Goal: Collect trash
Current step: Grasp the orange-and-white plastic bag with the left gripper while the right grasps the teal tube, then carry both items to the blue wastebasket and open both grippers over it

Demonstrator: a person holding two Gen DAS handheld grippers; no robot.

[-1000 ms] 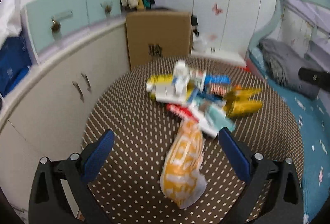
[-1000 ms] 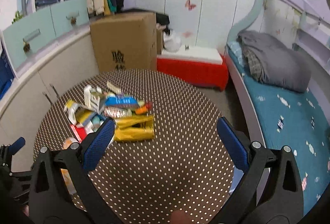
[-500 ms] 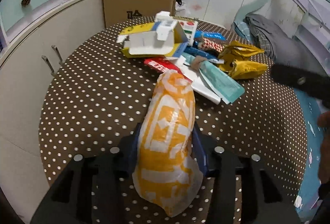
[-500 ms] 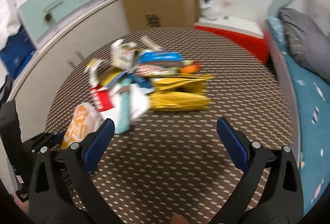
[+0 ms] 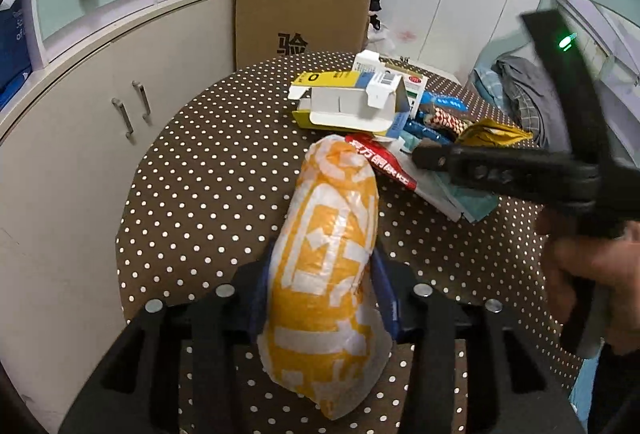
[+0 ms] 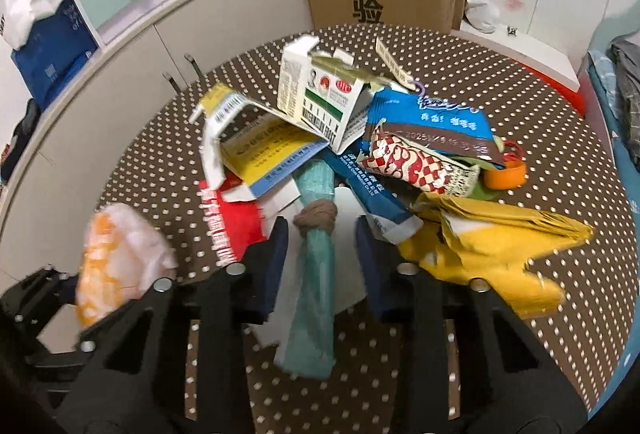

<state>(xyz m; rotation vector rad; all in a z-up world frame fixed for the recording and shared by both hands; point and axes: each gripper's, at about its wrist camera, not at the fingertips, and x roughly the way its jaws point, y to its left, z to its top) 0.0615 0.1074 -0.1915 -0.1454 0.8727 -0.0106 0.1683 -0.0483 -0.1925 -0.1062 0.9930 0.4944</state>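
On the brown dotted round table (image 5: pixel 208 170) my left gripper (image 5: pixel 320 298) is shut on an orange-and-white plastic bag (image 5: pixel 328 234), its blue pads pressed into both sides. The same bag (image 6: pixel 116 258) shows at the lower left of the right wrist view. My right gripper (image 6: pixel 322 258) is low over the trash pile, and its jaws are closing. A teal rolled wrapper (image 6: pixel 316 274) with a brown band lies between them, with gaps to both pads. Around it lie a milk carton (image 6: pixel 320 90), a red wrapper (image 6: pixel 228 218) and a yellow bag (image 6: pixel 492 234).
A cardboard box (image 5: pixel 300 14) stands behind the table. A cream cabinet (image 5: pixel 80 122) curves along the left, and a bed with a blue sheet (image 6: pixel 628 162) runs along the right. The pile also holds a checkered wrapper (image 6: pixel 408 162), a blue wrapper (image 6: pixel 432 114) and an orange cap (image 6: pixel 506 174).
My left gripper closed on the orange bag and sank a little. My right gripper dropped toward the pile, and its jaws narrowed around the teal roll.
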